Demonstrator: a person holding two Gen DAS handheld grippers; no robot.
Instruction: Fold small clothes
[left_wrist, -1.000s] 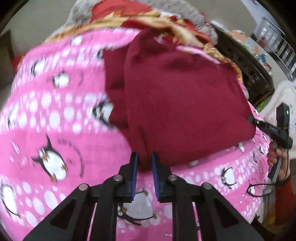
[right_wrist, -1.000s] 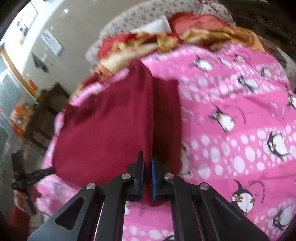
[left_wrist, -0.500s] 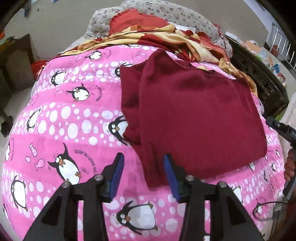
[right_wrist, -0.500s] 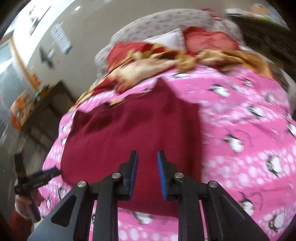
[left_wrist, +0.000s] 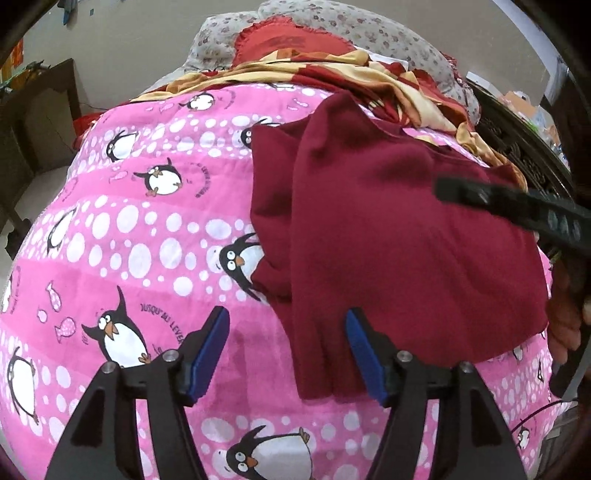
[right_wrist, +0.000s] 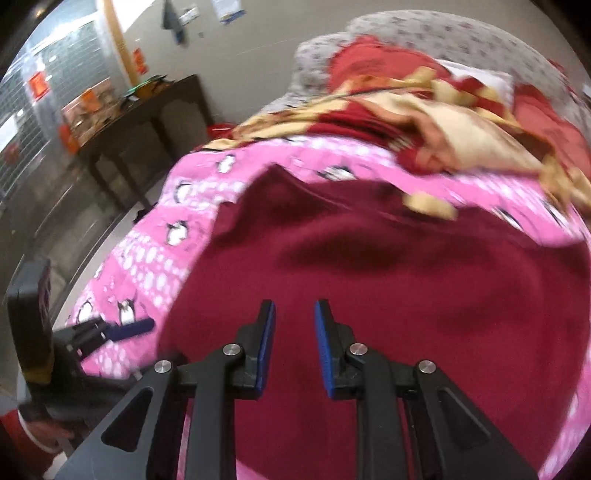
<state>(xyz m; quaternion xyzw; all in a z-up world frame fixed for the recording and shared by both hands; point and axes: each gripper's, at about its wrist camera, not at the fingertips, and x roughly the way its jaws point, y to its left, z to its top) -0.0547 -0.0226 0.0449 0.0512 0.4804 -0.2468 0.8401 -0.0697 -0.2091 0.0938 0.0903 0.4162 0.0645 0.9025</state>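
Left wrist view: the left gripper (left_wrist: 286, 347) is opening, nothing pinched, the maroon garment (left_wrist: 399, 236) spread just ahead on the pink blanket (left_wrist: 122, 236). The right gripper (right_wrist: 293, 345) hovers slightly parted above it, empty.

Left black two-finger gripper with blue pads (left_wrist: 286, 350) points steeply down, jaws opening, wide gap, pads pressing on nothing; cloth edge lies under the gap beside the right-hand pad. Right black two-finger gripper with blue pads (right_wrist: 293, 339) also tilts down, jaws a narrow gap apart, nothing pinched between them, picture blurred. In the left wrist view the right gripper's black finger comes in from the right edge, a hand (left_wrist: 565, 314) behind it on the grip. In the right wrist view the left gripper's blue-tipped finger shows low at the left edge.
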